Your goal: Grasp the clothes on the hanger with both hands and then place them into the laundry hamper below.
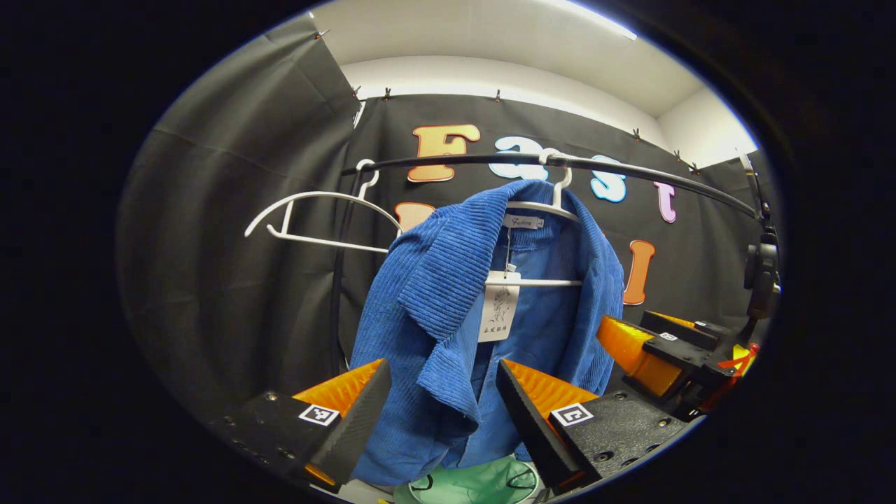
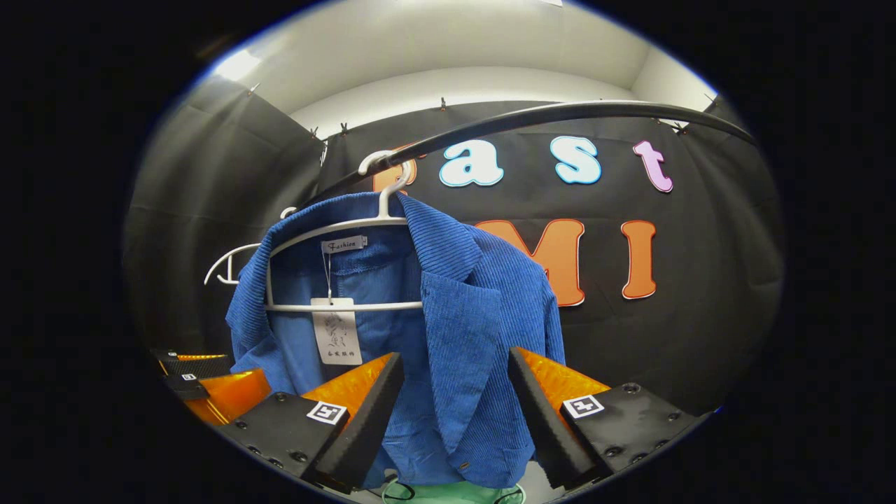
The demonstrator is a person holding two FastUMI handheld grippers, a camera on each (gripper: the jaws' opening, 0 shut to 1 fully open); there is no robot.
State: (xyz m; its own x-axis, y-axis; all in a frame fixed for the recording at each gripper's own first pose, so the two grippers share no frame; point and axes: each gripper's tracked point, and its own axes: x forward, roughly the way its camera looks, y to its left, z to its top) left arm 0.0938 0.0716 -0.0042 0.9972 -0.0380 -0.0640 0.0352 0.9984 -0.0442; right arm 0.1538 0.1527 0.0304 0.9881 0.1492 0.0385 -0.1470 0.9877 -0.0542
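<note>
Approach step, nothing gripped yet. Left gripper (image 1: 441, 413) has its fingers apart around the left front panel of the blue jacket (image 1: 448, 315), hung on a white hanger (image 1: 553, 206) mid-rail (image 1: 630, 171). Right gripper (image 2: 455, 413) likewise spread around the right lapel. Next, I'd judge: both close. Green hamper (image 1: 476, 483) waits below; black cloth wall behind.

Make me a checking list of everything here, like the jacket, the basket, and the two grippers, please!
Surface: nothing seen.
Job's things: blue corduroy jacket hangs on a white hanger from the black rail; green hamper sits below it.
Clutter: empty white hanger beside it on the rail; paper tag dangles inside the jacket.
Grippers: left gripper open, front edge of the jacket between its fingers; right gripper open likewise.
Cables: nothing seen.
Surroundings: black cloth wall, white ceiling.
</note>
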